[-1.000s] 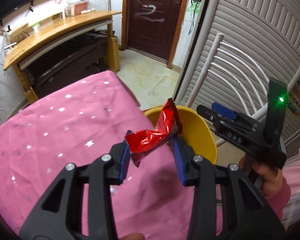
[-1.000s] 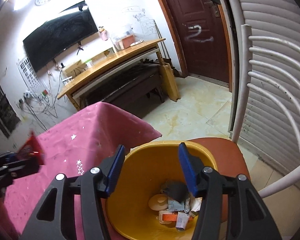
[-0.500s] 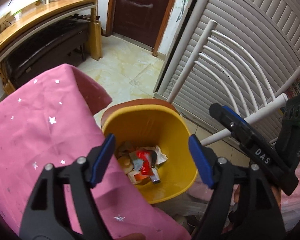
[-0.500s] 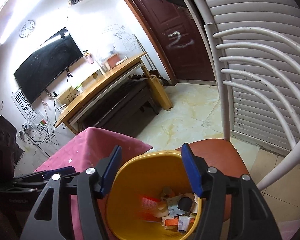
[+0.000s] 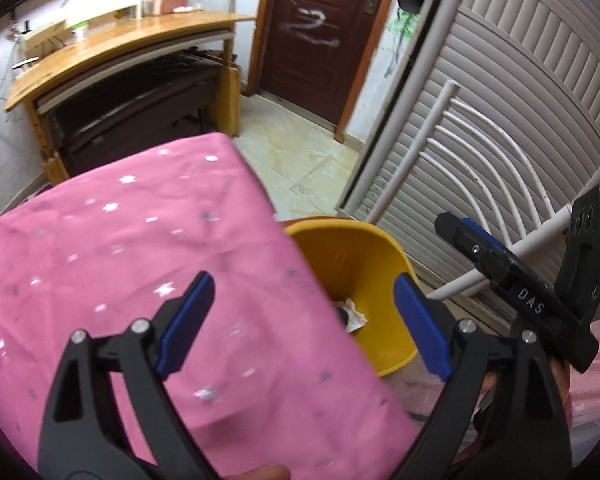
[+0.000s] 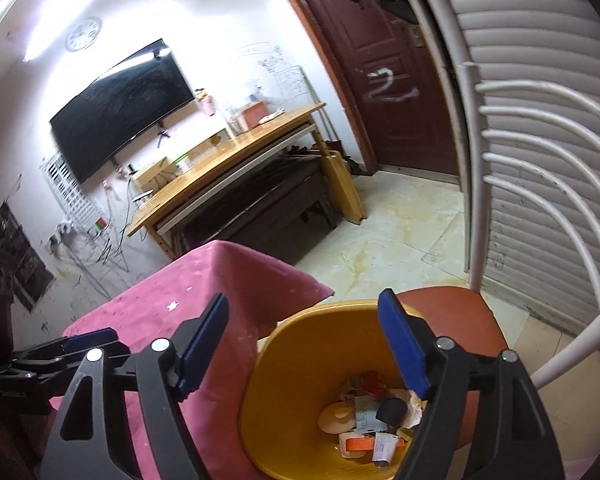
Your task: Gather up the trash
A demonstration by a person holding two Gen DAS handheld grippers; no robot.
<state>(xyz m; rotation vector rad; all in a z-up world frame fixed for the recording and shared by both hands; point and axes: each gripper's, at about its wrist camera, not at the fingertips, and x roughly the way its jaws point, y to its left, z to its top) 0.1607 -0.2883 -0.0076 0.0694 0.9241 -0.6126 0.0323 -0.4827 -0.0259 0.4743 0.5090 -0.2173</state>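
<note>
Left gripper: blue-padded fingers are seen spread and opening further, nothing between them. They are held over the edge of the counter covered by a pink star-printed cloth. Right gripper: fingers also spread and opening, nothing pinched.

A round yellow plastic bin is seen just beside the counter edge, standing on a brown-red chair seat. The trash lies at the bin's bottom: crumpled paper, a red wrapper scrap, an orange piece, a dark lump, a pale round lid-like item. It sits below and between the right fingers in that view; in the left view only a white crumpled scrap is visible inside the bin, towards the right finger, the rest hidden by the cloth.

The white metal chair back is seen behind the bin. Further off: pale tiled floor, wooden desk, wall-mounted black screen, dark red door, grey slatted shutter.
</note>
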